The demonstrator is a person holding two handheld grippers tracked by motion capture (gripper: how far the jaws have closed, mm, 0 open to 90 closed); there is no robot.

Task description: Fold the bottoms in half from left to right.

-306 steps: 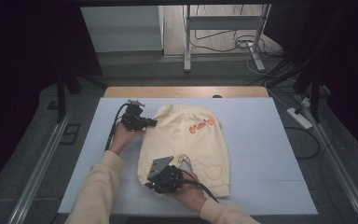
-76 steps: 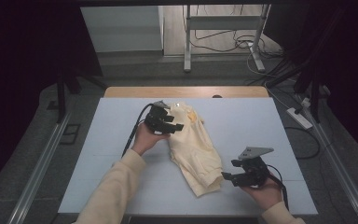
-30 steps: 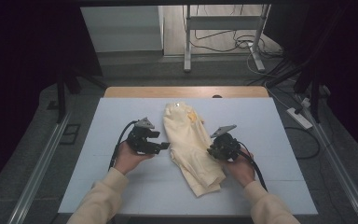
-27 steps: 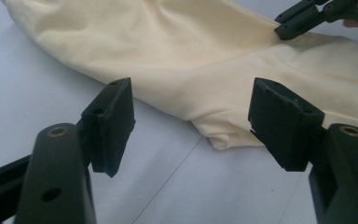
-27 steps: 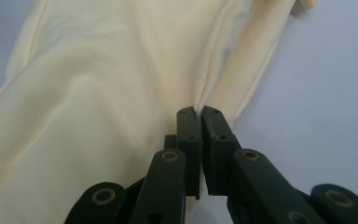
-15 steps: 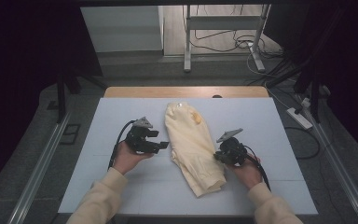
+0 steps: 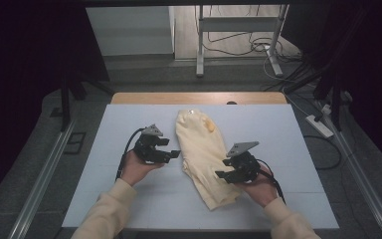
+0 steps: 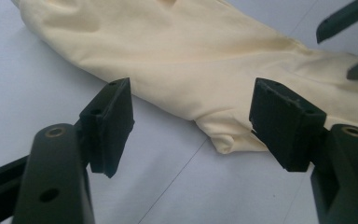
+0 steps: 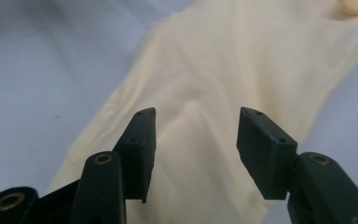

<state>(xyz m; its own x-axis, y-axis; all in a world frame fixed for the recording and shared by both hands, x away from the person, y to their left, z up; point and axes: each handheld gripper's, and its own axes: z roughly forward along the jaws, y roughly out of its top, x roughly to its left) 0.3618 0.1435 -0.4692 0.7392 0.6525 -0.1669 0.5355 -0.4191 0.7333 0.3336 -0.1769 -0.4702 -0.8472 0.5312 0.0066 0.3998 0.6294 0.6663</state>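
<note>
Cloth folded into a long pale-yellow garment (image 7: 204, 157) lies on the white table (image 7: 104, 199), its long axis running from the far middle toward the near right. The right gripper (image 7: 225, 174) hangs over its near end, jaws just opened, empty; the left gripper (image 7: 175, 153), also open and empty, sits just left of its middle. No readable writing shows, only an orange patch near the far end.

Pale yellow garment (image 7: 204, 154), folded lengthwise, lying flat mid-table (image 7: 129, 199)
</note>
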